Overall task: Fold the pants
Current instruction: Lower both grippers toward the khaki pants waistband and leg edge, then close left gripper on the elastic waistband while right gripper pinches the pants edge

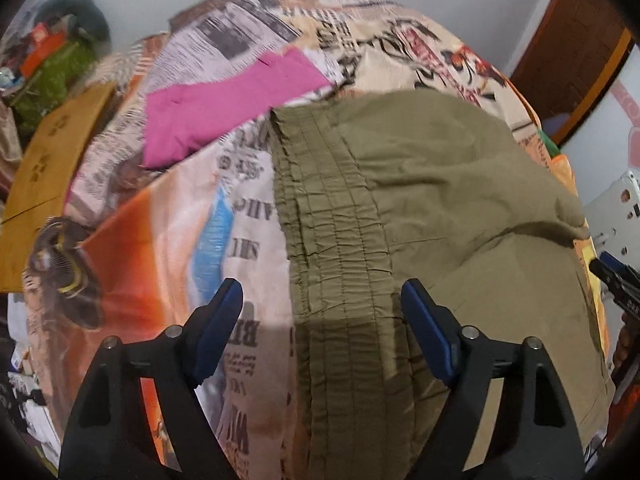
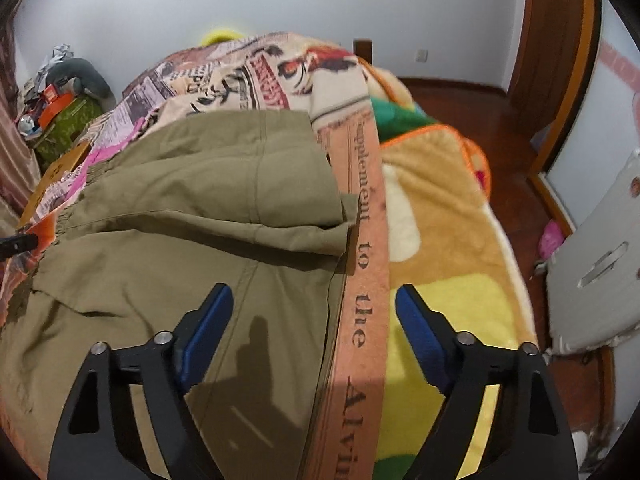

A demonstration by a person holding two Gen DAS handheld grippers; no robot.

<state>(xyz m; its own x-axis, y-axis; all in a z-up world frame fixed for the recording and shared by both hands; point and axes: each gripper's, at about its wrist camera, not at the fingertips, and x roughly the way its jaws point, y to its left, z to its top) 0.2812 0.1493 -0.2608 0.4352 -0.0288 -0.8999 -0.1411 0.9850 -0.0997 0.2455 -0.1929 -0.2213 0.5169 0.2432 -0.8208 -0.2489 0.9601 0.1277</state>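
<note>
- One pair of olive pants (image 1: 440, 184) lies on the bed, already folded over itself; elastic gathered waistband (image 1: 328, 220) toward the left, upper layer wrinkled.
- Left gripper (image 1: 322, 300) hangs over the waistband, jaws parted, nothing clamped.
- Right gripper (image 2: 314, 304) hangs over the pants' right edge, jaws parted, gripping nothing.
- Surface: one newspaper-print bedcover (image 1: 248, 220) beneath the pants; one pink cloth (image 1: 224, 108) lies behind them, just apart.
- One plush orange-and-yellow blanket (image 2: 440, 220) lies to the right.
- Room: pale wall (image 2: 360, 0), red-brown floor (image 2: 500, 120), cardboard box (image 1: 44, 168) at left.
</note>
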